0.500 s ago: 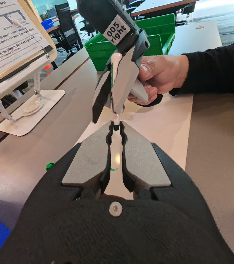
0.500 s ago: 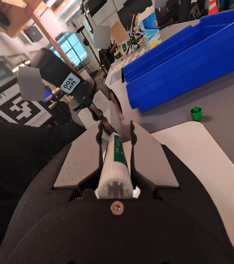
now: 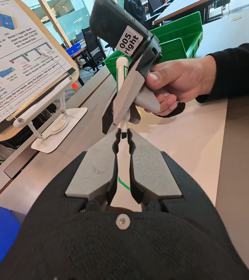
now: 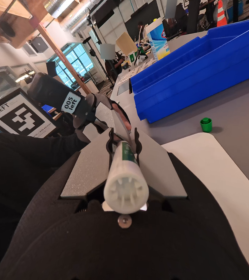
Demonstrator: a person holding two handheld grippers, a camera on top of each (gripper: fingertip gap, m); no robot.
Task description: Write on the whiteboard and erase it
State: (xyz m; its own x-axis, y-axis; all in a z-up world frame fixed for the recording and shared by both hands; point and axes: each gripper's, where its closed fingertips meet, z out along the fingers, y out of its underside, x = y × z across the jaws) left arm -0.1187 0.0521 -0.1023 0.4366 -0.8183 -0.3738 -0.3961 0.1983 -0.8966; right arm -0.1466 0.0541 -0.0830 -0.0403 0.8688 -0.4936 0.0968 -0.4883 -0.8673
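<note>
The white whiteboard [image 3: 181, 144] lies flat on the grey table; it also shows in the right wrist view [image 4: 211, 166]. My right gripper [image 3: 110, 128] is shut on a white marker with a green label [image 3: 121, 71], held steeply with its green tip [image 3: 123, 134] down at the board. In the right wrist view the marker [image 4: 126, 169] lies between the fingers of the right gripper [image 4: 123, 131], butt end towards the camera. My left gripper [image 3: 123, 131] is low over the board, jaws nearly closed with a slim gap, holding nothing. A green line [image 3: 123, 184] shows on the board through that gap.
The green marker cap [image 4: 206, 124] stands on the table beside the board. A blue bin [image 4: 196, 75] sits behind the cap, a green bin [image 3: 178, 39] is beyond the board, and an instruction sheet on a stand [image 3: 22, 68] is at the left. Only a small space, under 4 cm, lies between the two pairs of fingers. Between my left fingertips and the green line [image 3: 123, 184] there is roughly 11 centimeters.
The green line on the board seen between my left fingers is longer now. The left view has pulled back and tilted a little; the right gripper with the marker stands slightly higher.
</note>
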